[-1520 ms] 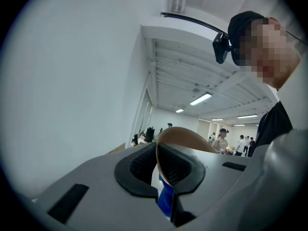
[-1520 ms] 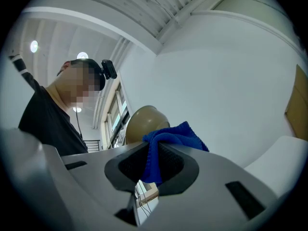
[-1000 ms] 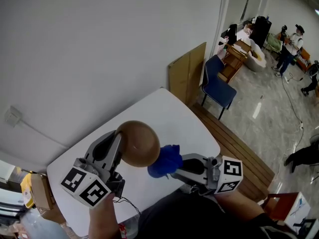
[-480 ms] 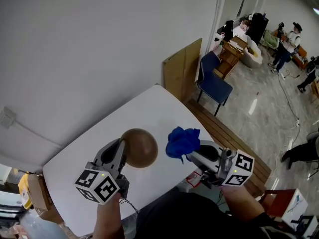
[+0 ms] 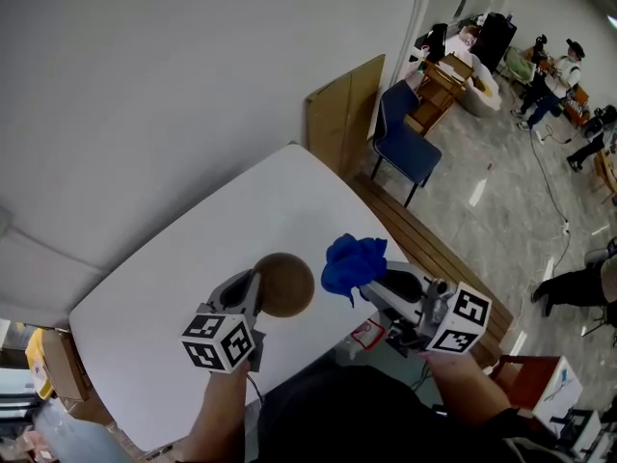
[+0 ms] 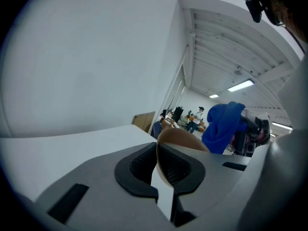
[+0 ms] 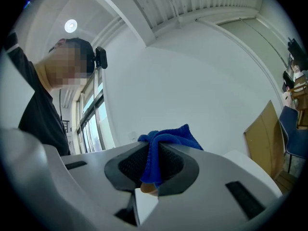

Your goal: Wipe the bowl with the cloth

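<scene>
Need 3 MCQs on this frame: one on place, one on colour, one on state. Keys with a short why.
1. In the head view, where is the cloth relative to the bowl?
A. right of it, apart
B. inside it
C. draped over it

2. What colour is the cloth?
A. red
B. blue
C. white

3. What is the left gripper doing?
A. open, empty
B. shut on the bowl's rim
C. shut on the cloth

Key:
1 A: a narrow gap shows between them in the head view.
2 B: it is blue in every view.
3 B: the left gripper view shows its jaws pinching the brown rim.
</scene>
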Demonstrator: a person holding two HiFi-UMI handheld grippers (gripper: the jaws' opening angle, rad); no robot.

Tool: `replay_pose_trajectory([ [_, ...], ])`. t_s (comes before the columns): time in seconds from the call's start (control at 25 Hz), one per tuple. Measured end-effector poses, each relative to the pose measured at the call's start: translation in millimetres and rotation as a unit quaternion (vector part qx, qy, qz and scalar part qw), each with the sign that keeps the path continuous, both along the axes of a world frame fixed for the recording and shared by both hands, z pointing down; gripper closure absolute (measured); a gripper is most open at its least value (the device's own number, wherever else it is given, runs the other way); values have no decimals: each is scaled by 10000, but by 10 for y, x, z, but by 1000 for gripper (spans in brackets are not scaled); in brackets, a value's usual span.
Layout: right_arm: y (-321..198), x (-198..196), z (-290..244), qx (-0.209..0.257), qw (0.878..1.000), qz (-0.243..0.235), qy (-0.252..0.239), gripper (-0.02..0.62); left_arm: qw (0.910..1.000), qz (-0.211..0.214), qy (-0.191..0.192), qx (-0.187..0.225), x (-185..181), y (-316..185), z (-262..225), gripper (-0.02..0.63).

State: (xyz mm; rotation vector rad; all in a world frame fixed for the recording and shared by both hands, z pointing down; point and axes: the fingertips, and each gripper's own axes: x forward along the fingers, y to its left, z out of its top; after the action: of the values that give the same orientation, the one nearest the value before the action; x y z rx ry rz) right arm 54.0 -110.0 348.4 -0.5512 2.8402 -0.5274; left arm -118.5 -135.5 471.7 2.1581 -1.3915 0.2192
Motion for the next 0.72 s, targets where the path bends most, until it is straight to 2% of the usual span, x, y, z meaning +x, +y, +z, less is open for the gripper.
replay_pose_trajectory([
  [0.4,-34,-287,276,-228,9994,-53,253,549,9952,-47,-24,-972,-127,-37,1398,583],
  [0.72,-78,-325,586,-568,9974,132,428,549,9931,99,47,-1165,-166,-122,1891,583],
])
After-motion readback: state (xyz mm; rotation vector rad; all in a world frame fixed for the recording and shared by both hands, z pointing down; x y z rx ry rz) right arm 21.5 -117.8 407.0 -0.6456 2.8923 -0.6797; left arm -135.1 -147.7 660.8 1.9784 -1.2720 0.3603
